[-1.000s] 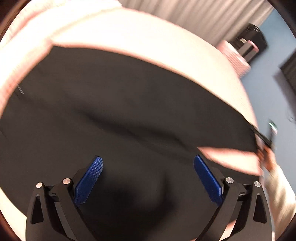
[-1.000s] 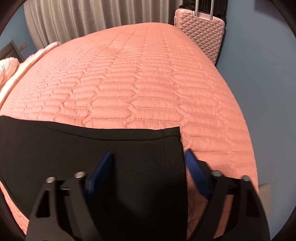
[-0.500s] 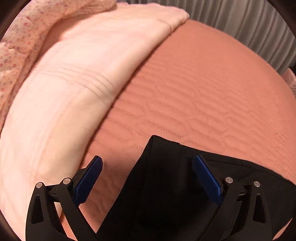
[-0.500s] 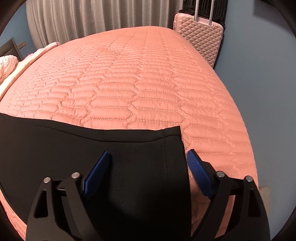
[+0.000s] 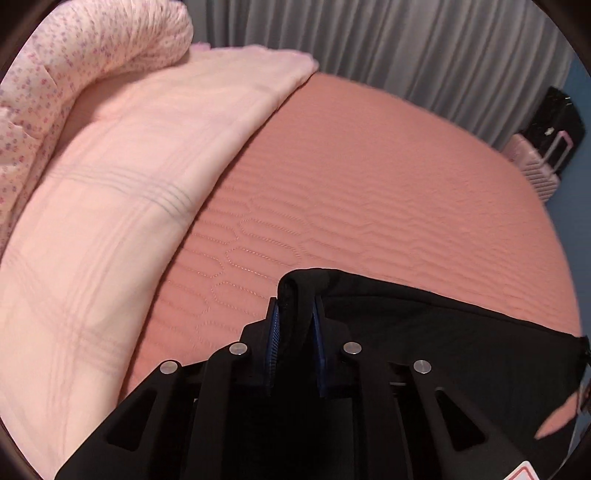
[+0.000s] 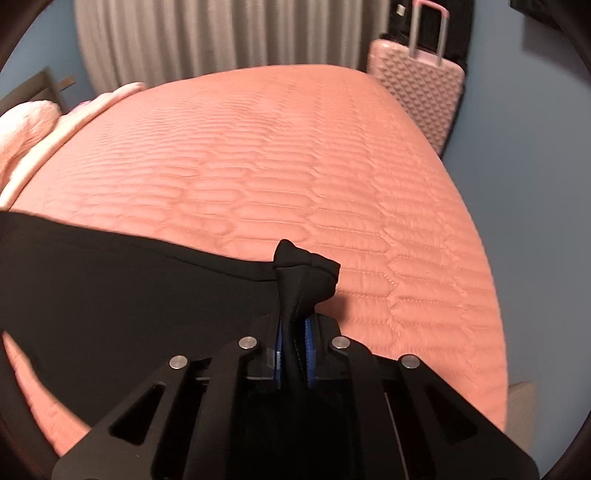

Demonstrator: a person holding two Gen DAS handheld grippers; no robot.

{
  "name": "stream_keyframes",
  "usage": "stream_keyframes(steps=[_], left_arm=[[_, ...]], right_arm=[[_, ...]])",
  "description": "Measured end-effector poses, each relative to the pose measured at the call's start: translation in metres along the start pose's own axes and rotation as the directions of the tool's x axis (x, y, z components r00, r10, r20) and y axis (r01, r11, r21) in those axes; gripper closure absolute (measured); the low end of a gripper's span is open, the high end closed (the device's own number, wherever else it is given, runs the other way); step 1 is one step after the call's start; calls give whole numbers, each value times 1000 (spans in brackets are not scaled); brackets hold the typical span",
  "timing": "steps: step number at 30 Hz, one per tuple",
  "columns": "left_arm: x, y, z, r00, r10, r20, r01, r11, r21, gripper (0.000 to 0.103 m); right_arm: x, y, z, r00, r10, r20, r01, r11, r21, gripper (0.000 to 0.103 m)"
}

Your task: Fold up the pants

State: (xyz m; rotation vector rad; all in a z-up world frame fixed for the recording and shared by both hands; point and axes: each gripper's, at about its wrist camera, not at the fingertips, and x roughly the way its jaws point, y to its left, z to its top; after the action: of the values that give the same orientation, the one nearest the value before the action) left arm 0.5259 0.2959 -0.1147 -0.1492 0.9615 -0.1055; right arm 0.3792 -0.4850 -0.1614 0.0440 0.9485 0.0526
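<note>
Black pants (image 5: pixel 424 332) lie flat on a salmon quilted bed (image 5: pixel 369 184). My left gripper (image 5: pixel 295 317) has its jaws closing on one corner of the pants. The blue pads (image 5: pixel 274 332) pinch a bunched fold that sticks up between them. In the right wrist view the pants (image 6: pixel 129 280) stretch off to the left. My right gripper (image 6: pixel 293 336) has its jaws closing on the opposite corner. A knot of black cloth (image 6: pixel 303 273) is squeezed between its pads and raised slightly off the quilt (image 6: pixel 277 166).
A pale pink blanket (image 5: pixel 129 166) and a floral pillow (image 5: pixel 92 44) lie along the bed's left side. A pink suitcase (image 6: pixel 417 88) stands past the far right corner. Grey curtains (image 6: pixel 221 33) hang behind. The bed's right edge drops to a blue wall.
Both grippers went from wide open to pinched on the pants. The left one swept across the pants to their corner near the blanket. The right one rose a little with its corner.
</note>
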Motion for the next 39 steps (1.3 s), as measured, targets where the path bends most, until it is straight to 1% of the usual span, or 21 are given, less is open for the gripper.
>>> stream_keyframes(steps=[3, 4, 5, 6, 9, 11, 13, 14, 15, 16, 17, 18, 19, 20, 22, 24, 27, 29, 33, 37, 39], left_arm=[[-62, -10, -22, 999, -35, 23, 34, 999, 39, 93], [-84, -7, -34, 998, -57, 24, 56, 997, 44, 95], [-112, -5, -48, 998, -58, 37, 56, 997, 57, 103], [-134, -4, -57, 997, -60, 46, 57, 997, 60, 103], [-198, 17, -113, 994, -89, 65, 88, 996, 24, 103], [-219, 25, -154, 997, -57, 45, 55, 997, 53, 103], [-221, 29, -185, 1000, -5, 6, 4, 996, 87, 103], [-214, 30, -195, 1000, 4, -7, -3, 997, 82, 102], [-204, 31, -196, 1000, -26, -18, 26, 998, 55, 100], [-192, 29, -193, 999, -39, -22, 39, 999, 37, 90], [-180, 23, -188, 998, -64, -13, 64, 998, 14, 69], [-173, 13, -182, 996, -90, -4, 90, 996, 14, 58], [-167, 5, -178, 995, -98, 2, 98, 995, 17, 42], [-153, -7, -165, 996, -91, 20, 90, 996, 23, 37], [-137, -18, -144, 995, -94, 38, 94, 996, 4, 33], [-109, -20, -112, 992, -119, 46, 121, 991, -51, 33], [-75, -17, -69, 997, -58, 46, 62, 995, -73, 33], [-52, -14, -46, 999, -27, 31, 29, 998, -56, 33], [-3, -6, -12, 998, 53, -16, -54, 998, -20, 31], [45, 6, 5, 988, 126, -90, -127, 992, -8, 31], [60, 10, 7, 986, 122, -113, -123, 992, 0, 31]], right_arm=[[-68, 4, -3, 990, 72, 123, -74, 997, 12, 95], [-90, 9, -6, 984, 93, 149, -93, 996, -8, 95], [-123, 17, -15, 979, 115, 167, -109, 993, -44, 95], [-144, 23, -23, 976, 134, 173, -124, 990, -68, 95], [-198, 45, -56, 971, 178, 162, -155, 977, -147, 95], [-220, 60, -84, 974, 191, 119, -167, 968, -189, 95], [-220, 63, -106, 981, 183, 58, -171, 971, -170, 95], [-213, 64, -117, 985, 171, 28, -164, 974, -155, 95], [-208, 66, -121, 986, 163, 19, -158, 976, -147, 95], [-203, 67, -123, 986, 167, 18, -164, 979, -122, 95], [-200, 68, -122, 986, 166, 25, -163, 981, -110, 95], [-197, 70, -118, 986, 164, 35, -160, 982, -102, 95], [-195, 73, -112, 986, 163, 40, -158, 983, -95, 95], [-194, 76, -106, 986, 161, 52, -155, 984, -92, 95], [-194, 76, -97, 985, 157, 64, -152, 985, -86, 95], [-193, 76, -87, 985, 153, 75, -146, 986, -83, 95], [-192, 72, -82, 987, 141, 80, -136, 988, -71, 95], [-187, 67, -79, 989, 126, 76, -122, 991, -59, 95], [-168, 56, -72, 992, 109, 70, -108, 994, -16, 95], [-146, 52, -64, 995, 80, 55, -80, 997, -8, 95], [-136, 52, -60, 996, 73, 44, -72, 997, -9, 95]])
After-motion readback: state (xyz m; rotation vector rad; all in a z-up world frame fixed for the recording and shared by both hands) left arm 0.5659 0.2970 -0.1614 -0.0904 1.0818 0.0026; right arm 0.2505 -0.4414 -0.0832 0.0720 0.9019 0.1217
